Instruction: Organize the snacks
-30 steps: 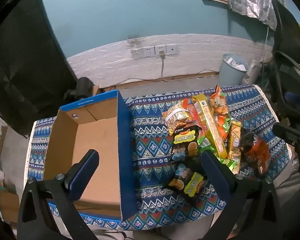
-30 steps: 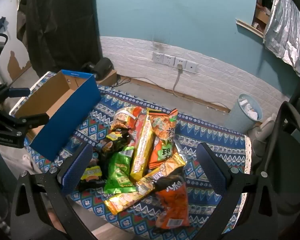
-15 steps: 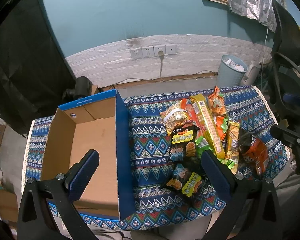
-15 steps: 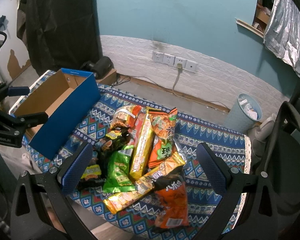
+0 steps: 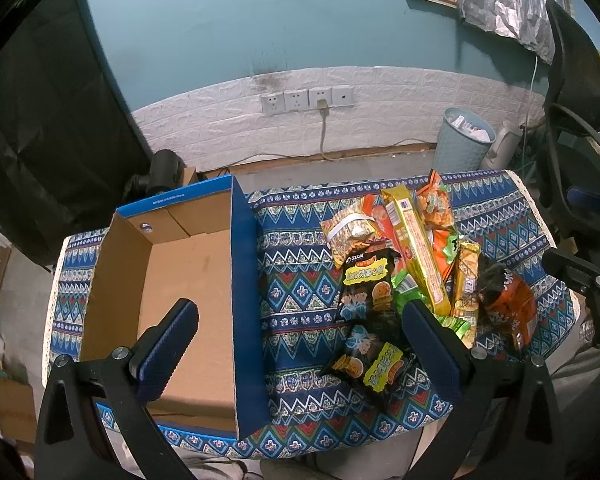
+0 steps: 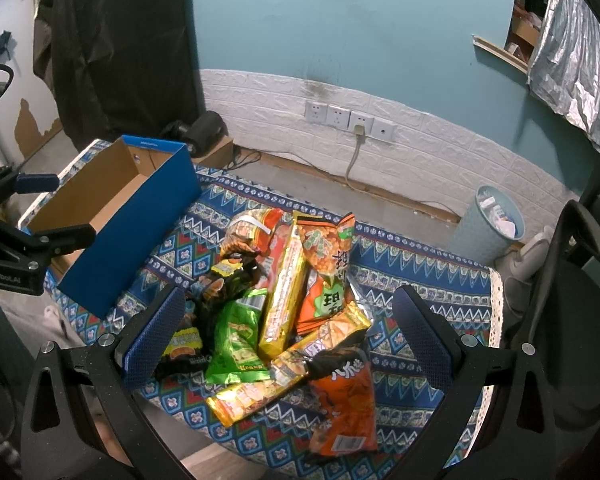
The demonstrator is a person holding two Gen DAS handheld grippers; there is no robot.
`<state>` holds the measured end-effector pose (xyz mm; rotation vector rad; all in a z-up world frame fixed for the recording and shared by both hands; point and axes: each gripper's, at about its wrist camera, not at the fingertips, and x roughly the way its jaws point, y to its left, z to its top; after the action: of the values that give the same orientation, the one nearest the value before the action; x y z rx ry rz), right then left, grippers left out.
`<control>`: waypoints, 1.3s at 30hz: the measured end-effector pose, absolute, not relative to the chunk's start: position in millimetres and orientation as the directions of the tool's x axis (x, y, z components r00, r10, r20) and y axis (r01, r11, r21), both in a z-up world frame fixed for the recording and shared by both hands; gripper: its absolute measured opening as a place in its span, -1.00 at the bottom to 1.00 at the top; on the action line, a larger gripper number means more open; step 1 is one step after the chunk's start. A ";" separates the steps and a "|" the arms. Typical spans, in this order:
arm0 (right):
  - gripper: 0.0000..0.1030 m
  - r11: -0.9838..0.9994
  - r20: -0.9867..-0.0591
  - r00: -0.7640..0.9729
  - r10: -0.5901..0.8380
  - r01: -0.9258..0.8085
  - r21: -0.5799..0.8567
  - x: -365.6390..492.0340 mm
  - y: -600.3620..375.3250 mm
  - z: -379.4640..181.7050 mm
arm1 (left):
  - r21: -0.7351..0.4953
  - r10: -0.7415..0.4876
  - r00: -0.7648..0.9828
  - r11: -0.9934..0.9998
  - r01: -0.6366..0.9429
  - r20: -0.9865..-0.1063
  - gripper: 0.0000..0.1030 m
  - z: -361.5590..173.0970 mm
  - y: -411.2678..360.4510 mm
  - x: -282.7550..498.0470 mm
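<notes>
A pile of snack packets (image 5: pixel 412 264) lies on a blue patterned tablecloth (image 5: pixel 296 280); it also shows in the right wrist view (image 6: pixel 284 304). An empty blue cardboard box (image 5: pixel 180 280) stands left of the pile, also in the right wrist view (image 6: pixel 112 208). My left gripper (image 5: pixel 300 340) is open and empty, held above the box's right wall and a black packet (image 5: pixel 374 364). My right gripper (image 6: pixel 284 340) is open and empty above a long yellow packet (image 6: pixel 282 300) and a green packet (image 6: pixel 236 340). An orange packet (image 6: pixel 348 400) lies at the front.
A grey waste bin (image 5: pixel 462 140) and an office chair (image 5: pixel 580 128) stand to the right of the table. Wall sockets (image 5: pixel 306 98) with a cable are on the white brick wall behind. A dark curtain (image 5: pixel 52 120) hangs at the left.
Both grippers have drifted only slightly; the view has shifted a little. Both stay open and empty. The packets and box have not moved.
</notes>
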<state>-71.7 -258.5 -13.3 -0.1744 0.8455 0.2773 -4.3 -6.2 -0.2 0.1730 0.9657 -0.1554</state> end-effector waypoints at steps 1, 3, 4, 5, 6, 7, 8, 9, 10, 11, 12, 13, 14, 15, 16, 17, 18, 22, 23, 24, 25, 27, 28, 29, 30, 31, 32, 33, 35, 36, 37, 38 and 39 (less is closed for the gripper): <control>0.96 0.950 -0.757 0.630 0.172 -0.310 -0.041 -71.7 -258.7 -13.4 | 0.075 -0.056 0.558 0.975 0.208 -0.828 1.00 -0.5 -6.1 -4.3; 0.96 0.950 -0.757 0.630 0.173 -0.310 -0.041 -71.7 -258.7 -13.5 | 0.074 -0.056 0.556 0.975 0.208 -0.829 1.00 -0.9 -5.9 -4.0; 0.96 0.950 -0.757 0.630 0.172 -0.311 -0.042 -71.6 -258.7 -13.4 | 0.074 -0.055 0.556 0.976 0.207 -0.829 1.00 -1.2 -5.8 -4.1; 0.96 0.950 -0.758 0.630 0.171 -0.310 -0.043 -71.4 -258.6 -13.2 | 0.073 -0.055 0.555 0.976 0.207 -0.830 1.00 -1.5 -5.8 -4.2; 0.96 0.950 -0.758 0.629 0.172 -0.310 -0.043 -71.3 -258.6 -13.0 | 0.073 -0.055 0.554 0.976 0.207 -0.831 1.00 -1.6 -5.8 -4.0; 0.96 0.949 -0.758 0.629 0.172 -0.311 -0.042 -71.1 -258.8 -12.8 | 0.073 -0.054 0.553 0.976 0.206 -0.832 1.00 -2.1 -5.9 -3.8; 0.96 0.949 -0.759 0.628 0.172 -0.311 -0.043 -70.7 -259.2 -14.1 | 0.072 -0.055 0.551 0.976 0.206 -0.833 1.00 -2.4 -5.9 -3.7; 0.96 0.950 -0.759 0.629 0.171 -0.311 -0.043 -70.7 -259.1 -14.0 | 0.072 -0.055 0.550 0.976 0.206 -0.833 1.00 -2.8 -5.9 -3.7; 0.96 0.950 -0.759 0.629 0.170 -0.310 -0.044 -71.4 -259.9 -14.2 | 0.072 -0.055 0.550 0.976 0.206 -0.834 1.00 -3.0 -6.0 -3.8; 0.96 0.950 -0.759 0.629 0.171 -0.311 -0.043 -71.5 -260.0 -14.1 | 0.073 -0.054 0.549 0.976 0.206 -0.834 1.00 -3.1 -6.2 -3.8; 0.96 0.950 -0.759 0.628 0.171 -0.310 -0.043 -71.7 -261.0 -14.4 | 0.074 -0.053 0.550 0.976 0.206 -0.834 1.00 -3.0 -6.5 -3.8; 0.96 0.949 -0.759 0.628 0.171 -0.311 -0.043 -71.5 -260.1 -14.0 | 0.076 -0.052 0.550 0.976 0.206 -0.833 1.00 -3.2 -6.9 -4.2; 0.96 0.949 -0.759 0.628 0.171 -0.311 -0.044 -71.2 -259.7 -13.6 | 0.076 -0.051 0.550 0.975 0.207 -0.834 1.00 -3.2 -7.2 -3.9; 0.96 0.949 -0.759 0.628 0.170 -0.311 -0.044 -71.4 -260.3 -13.6 | 0.077 -0.051 0.550 0.975 0.207 -0.834 1.00 -3.5 -7.4 -4.1; 0.96 0.949 -0.759 0.628 0.171 -0.312 -0.044 -70.9 -259.5 -12.7 | 0.078 -0.050 0.550 0.975 0.207 -0.834 1.00 -3.7 -7.6 -4.1; 0.96 0.949 -0.759 0.628 0.171 -0.311 -0.044 -70.6 -259.1 -12.3 | 0.078 -0.049 0.549 0.976 0.206 -0.834 1.00 -3.8 -7.7 -4.1; 0.96 0.950 -0.760 0.628 0.169 -0.310 -0.045 -70.4 -258.8 -11.9 | 0.077 -0.049 0.548 0.976 0.205 -0.835 1.00 -4.1 -7.9 -3.6; 0.96 0.949 -0.761 0.627 0.168 -0.310 -0.046 -71.7 -261.0 -15.9 | 0.077 -0.048 0.543 0.976 0.205 -0.838 1.00 -5.2 -7.6 -3.8; 0.96 0.949 -0.761 0.627 0.167 -0.311 -0.047 -71.5 -260.6 -15.5 | 0.076 -0.049 0.542 0.976 0.205 -0.839 1.00 -5.2 -7.0 -3.1; 0.96 0.949 -0.762 0.626 0.167 -0.312 -0.048 -72.0 -261.6 -16.4 | 0.076 -0.048 0.541 0.976 0.205 -0.840 1.00 -5.6 -6.9 -3.0; 0.96 0.949 -0.763 0.625 0.165 -0.312 -0.050 -72.2 -261.2 -17.3 | 0.076 -0.048 0.540 0.976 0.205 -0.840 1.00 -5.9 -7.2 -3.0; 0.96 0.948 -0.765 0.623 0.164 -0.313 -0.051 -72.1 -261.1 -17.7 | 0.076 -0.048 0.539 0.976 0.205 -0.841 1.00 -6.0 -7.5 -2.8; 0.96 0.948 -0.765 0.623 0.163 -0.313 -0.053 -72.4 -261.1 -18.5 | 0.076 -0.048 0.538 0.976 0.205 -0.841 1.00 -6.1 -7.4 -2.6; 0.96 0.948 -0.765 0.623 0.164 -0.313 -0.052 -72.3 -261.1 -18.3 | 0.075 -0.048 0.539 0.976 0.205 -0.841 1.00 -6.2 -7.5 -2.9; 0.96 0.948 -0.765 0.623 0.164 -0.314 -0.052 -72.3 -261.0 -18.3 | 0.076 -0.047 0.539 0.976 0.204 -0.841 1.00 -6.1 -7.6 -2.9; 0.96 0.948 -0.764 0.624 0.163 -0.313 -0.053 -72.4 -261.2 -18.4 | 0.075 -0.047 0.538 0.976 0.203 -0.841 1.00 -6.4 -7.5 -2.9; 0.96 0.948 -0.765 0.623 0.163 -0.312 -0.053 -72.2 -261.1 -18.1 | 0.074 -0.048 0.538 0.976 0.203 -0.842 1.00 -6.3 -8.0 -3.3; 0.96 0.948 -0.765 0.622 0.163 -0.313 -0.052 -72.2 -261.2 -18.1 | 0.072 -0.049 0.537 0.977 0.202 -0.842 1.00 -6.5 -7.9 -3.4; 0.96 0.948 -0.765 0.623 0.163 -0.314 -0.053 -72.1 -260.8 -17.6 | 0.071 -0.049 0.537 0.977 0.200 -0.842 1.00 -6.8 -7.7 -3.5; 0.96 0.948 -0.765 0.623 0.163 -0.314 -0.054 -72.1 -260.8 -17.7 | 0.071 -0.048 0.537 0.978 0.199 -0.842 1.00 -7.0 -7.8 -3.3; 0.96 0.948 -0.766 0.622 0.163 -0.314 -0.054 -72.3 -261.0 -17.8 | 0.070 -0.048 0.536 0.978 0.198 -0.843 1.00 -7.4 -7.8 -3.2; 0.96 0.948 -0.766 0.622 0.162 -0.314 -0.054 -72.3 -260.7 -18.0 | 0.070 -0.048 0.536 0.978 0.197 -0.843 1.00 -7.7 -7.8 -3.1; 0.96 0.948 -0.766 0.622 0.163 -0.315 -0.054 -72.3 -260.7 -18.0 | 0.071 -0.048 0.537 0.978 0.198 -0.842 1.00 -7.7 -7.8 -3.0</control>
<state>-72.3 -260.7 -18.0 -0.1899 0.8571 0.2763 -3.0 -7.8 -7.7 0.1645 0.9945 -0.1470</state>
